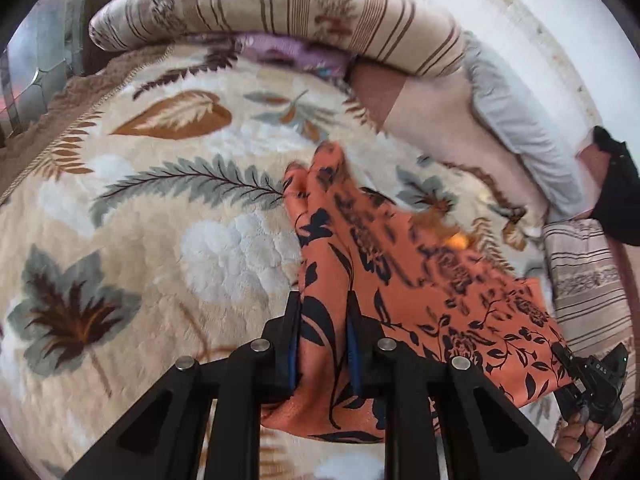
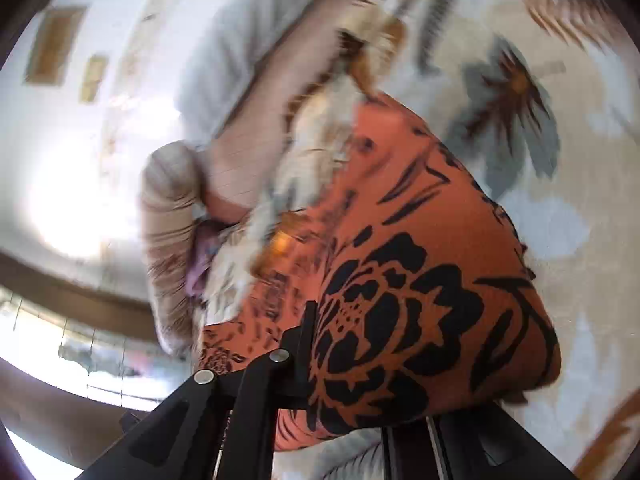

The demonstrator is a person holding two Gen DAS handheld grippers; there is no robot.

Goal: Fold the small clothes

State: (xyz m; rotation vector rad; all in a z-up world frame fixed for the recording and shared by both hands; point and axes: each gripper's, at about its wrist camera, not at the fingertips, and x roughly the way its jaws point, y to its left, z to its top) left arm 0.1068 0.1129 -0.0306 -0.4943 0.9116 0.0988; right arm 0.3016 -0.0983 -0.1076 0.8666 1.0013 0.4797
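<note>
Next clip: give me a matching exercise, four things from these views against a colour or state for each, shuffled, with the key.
Things:
1. garment
2. blanket
3. rolled bedding
4. left gripper

Colour or state:
A. beige with brown stripes
B. shut on cloth
C. orange with black flowers
D. cream plush with leaf print

Pairs: 1-C, 2-D, 3-A, 4-B
</note>
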